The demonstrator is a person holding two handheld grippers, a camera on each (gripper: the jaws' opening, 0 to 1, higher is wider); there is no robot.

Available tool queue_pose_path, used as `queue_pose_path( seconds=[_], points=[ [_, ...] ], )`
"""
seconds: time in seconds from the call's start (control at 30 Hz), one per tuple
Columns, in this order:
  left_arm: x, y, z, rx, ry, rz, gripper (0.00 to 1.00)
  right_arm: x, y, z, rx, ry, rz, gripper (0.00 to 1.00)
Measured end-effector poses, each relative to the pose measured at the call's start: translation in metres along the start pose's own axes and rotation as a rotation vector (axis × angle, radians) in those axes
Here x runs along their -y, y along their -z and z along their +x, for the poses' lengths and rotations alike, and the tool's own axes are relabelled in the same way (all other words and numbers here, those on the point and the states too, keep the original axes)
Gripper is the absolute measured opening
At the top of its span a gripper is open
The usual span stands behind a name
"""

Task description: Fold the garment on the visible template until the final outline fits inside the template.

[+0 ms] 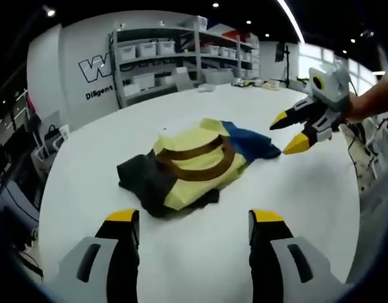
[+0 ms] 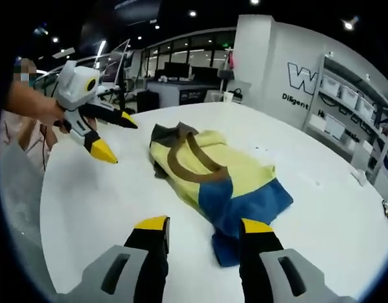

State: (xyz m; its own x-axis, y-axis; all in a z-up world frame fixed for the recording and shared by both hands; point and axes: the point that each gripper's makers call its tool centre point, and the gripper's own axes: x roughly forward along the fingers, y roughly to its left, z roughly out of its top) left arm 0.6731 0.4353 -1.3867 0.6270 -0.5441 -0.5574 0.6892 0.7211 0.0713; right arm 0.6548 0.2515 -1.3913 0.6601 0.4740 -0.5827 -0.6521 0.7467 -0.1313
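Note:
A crumpled garment [image 1: 194, 164] lies in the middle of the round white table [image 1: 200, 252]. It is yellow with brown curved stripes, dark at one end and blue at the other. My left gripper [image 1: 194, 218] stands open above the table, short of the garment's dark end, with nothing between its jaws. My right gripper [image 1: 287, 131] hovers open just beside the blue end. In the right gripper view the blue hem of the garment [image 2: 244, 196] reaches down between the jaws of the right gripper [image 2: 204, 224]. The left gripper [image 2: 116, 136] is open, off the far dark end.
Metal shelves [image 1: 181, 50] with white bins stand behind the table, against a white wall with lettering. A person's hand [image 1: 370, 101] holds the right gripper. Desks with monitors [image 2: 181, 76] stand beyond the table. Bare table top surrounds the garment.

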Motion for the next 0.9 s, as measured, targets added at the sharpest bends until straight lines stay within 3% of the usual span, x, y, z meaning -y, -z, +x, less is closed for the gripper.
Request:
queue_pose_path(
  seconds=[0.23, 0.33, 0.63, 0.73, 0.8, 0.9],
  points=[
    [-0.019, -0.013, 0.023, -0.004, -0.008, 0.038, 0.60, 0.012, 0.002, 0.023, -0.025, -0.003, 0.018, 0.37],
    [-0.025, -0.015, 0.034, -0.015, 0.003, 0.025, 0.55, 0.015, 0.005, 0.030, -0.040, -0.007, 0.028, 0.31],
    [-0.026, -0.013, 0.049, -0.042, 0.007, 0.097, 0.36, 0.018, 0.012, 0.039, -0.081, -0.009, 0.041, 0.08],
    [-0.031, -0.008, 0.056, -0.062, 0.009, 0.078, 0.25, 0.016, 0.018, 0.041, -0.124, -0.021, 0.048, 0.00],
    [-0.035, -0.008, 0.053, -0.074, -0.021, 0.091, 0.05, 0.015, 0.020, 0.042, -0.147, -0.019, 0.052, 0.00],
    [-0.027, -0.011, 0.048, -0.064, 0.002, 0.004, 0.03, 0.007, 0.022, 0.038, -0.169, -0.044, 0.059, 0.00]
  ],
)
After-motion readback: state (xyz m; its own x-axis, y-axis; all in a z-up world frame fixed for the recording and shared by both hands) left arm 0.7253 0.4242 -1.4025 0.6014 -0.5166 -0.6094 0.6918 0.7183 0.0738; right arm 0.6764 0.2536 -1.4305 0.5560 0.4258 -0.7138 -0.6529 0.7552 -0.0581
